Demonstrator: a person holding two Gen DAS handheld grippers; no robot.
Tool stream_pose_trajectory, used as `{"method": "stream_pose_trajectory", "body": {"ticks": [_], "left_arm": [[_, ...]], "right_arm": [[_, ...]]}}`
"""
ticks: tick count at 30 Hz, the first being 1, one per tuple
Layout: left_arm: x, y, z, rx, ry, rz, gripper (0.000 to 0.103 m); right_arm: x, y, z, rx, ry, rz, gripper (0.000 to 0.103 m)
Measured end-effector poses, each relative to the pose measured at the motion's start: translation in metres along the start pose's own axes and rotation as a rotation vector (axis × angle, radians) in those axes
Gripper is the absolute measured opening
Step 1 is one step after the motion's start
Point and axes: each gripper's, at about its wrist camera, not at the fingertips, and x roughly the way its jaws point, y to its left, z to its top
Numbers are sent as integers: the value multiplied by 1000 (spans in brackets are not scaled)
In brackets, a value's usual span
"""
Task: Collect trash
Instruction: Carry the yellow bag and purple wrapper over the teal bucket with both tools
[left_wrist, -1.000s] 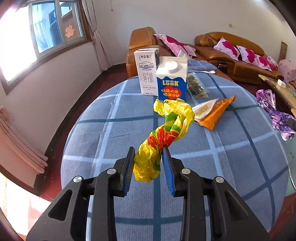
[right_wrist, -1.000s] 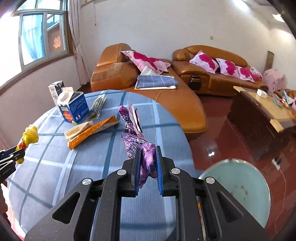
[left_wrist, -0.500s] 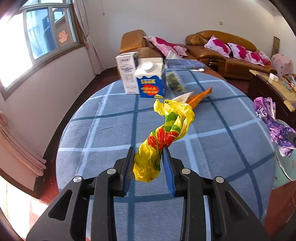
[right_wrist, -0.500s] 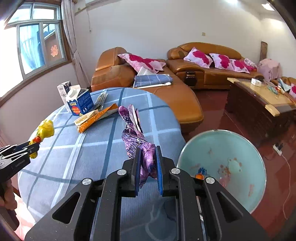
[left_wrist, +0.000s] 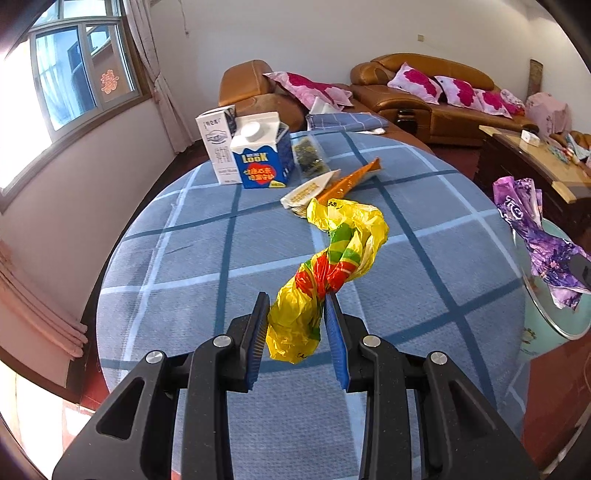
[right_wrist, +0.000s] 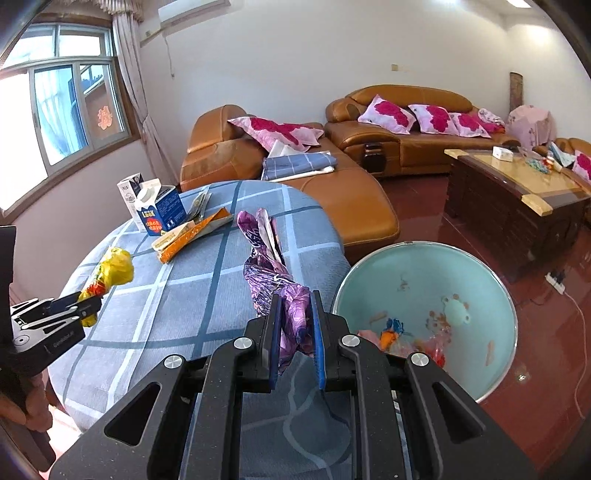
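While the yellow wrapper (left_wrist: 325, 266) sits pinched in my left claw (left_wrist: 300, 334) above the blue checked desk (left_wrist: 192, 258), my right claw (right_wrist: 295, 334) grips the purple wrapper (right_wrist: 273, 277) at the desk's edge, just beside the teal bin (right_wrist: 480, 280); 2 cartons (left_wrist: 255, 151) stand at the far side.

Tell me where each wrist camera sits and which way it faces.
Left wrist: behind the left tool, looking down across the table toward the cartons; its fingers clamp the yellow bag.
Right wrist: behind the right tool, facing the table edge and trash bin; it grips the purple wrapper.
Shared: both bags, blue carton, sofa.
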Motion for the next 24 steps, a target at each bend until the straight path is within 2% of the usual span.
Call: {"method": "stream_pose_trajectory", "body": {"ticks": [10, 24], "left_arm": [[-9, -20, -2, 29, -8, -11, 31], [-25, -78, 8, 128, -53, -62, 31]], "right_arm": [[-14, -15, -6, 39, -25, -12, 16], [-29, -64, -16, 122, -41, -101, 16]]}}
